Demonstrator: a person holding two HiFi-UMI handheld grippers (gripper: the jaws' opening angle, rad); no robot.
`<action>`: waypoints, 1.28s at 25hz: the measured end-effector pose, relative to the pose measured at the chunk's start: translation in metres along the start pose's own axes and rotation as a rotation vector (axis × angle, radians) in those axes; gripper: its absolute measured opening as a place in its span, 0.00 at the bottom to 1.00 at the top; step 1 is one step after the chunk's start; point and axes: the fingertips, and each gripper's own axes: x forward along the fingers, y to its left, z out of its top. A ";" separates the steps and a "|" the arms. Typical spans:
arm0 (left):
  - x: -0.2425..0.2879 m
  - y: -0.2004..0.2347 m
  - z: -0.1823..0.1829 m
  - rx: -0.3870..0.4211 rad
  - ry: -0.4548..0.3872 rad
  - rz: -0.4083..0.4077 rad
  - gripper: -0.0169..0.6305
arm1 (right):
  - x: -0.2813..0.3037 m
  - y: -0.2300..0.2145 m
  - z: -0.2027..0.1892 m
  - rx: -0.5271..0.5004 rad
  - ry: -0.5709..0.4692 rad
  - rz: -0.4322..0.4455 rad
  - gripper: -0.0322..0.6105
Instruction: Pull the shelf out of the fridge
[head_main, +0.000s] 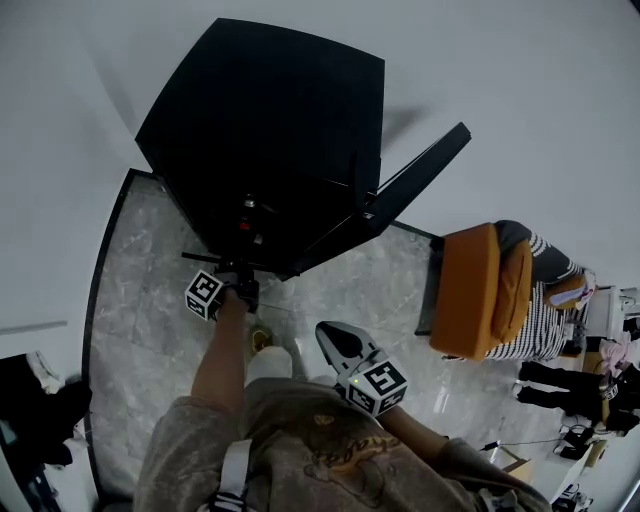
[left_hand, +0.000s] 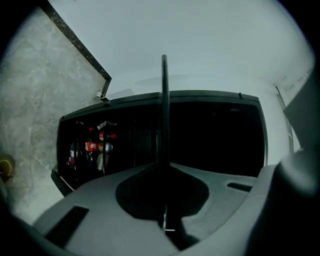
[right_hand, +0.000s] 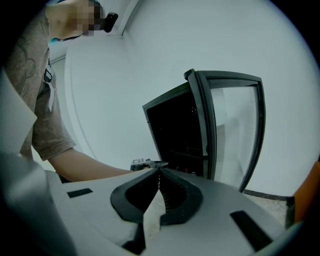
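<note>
Left gripper view: hand-held gripper (left_hand: 164, 167) pinches edge-on shelf (left_hand: 164, 100); fridge (left_hand: 215, 142) interior dark.

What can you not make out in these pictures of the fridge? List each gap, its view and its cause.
- Head view: the fridge's inside, hidden under its black top.
- Left gripper view: the shelf shows edge-on as a thin line in the left gripper, so its surface is unseen.
- Same view: the bottles' labels, too small and dark.
- Right gripper view: the fridge's inside, too dark.

Head view steeply above fridge (head_main: 270, 130), both gripper views facing it, left closer
</note>
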 end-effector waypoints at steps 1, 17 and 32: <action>-0.004 -0.001 0.000 0.005 -0.001 0.000 0.05 | -0.001 -0.001 0.001 -0.007 -0.003 0.002 0.08; -0.084 -0.028 -0.006 0.009 -0.008 -0.009 0.05 | -0.012 0.010 0.010 -0.080 -0.039 0.067 0.08; -0.172 -0.089 -0.013 -0.035 -0.012 -0.065 0.05 | -0.026 0.005 0.022 -0.090 -0.098 0.084 0.08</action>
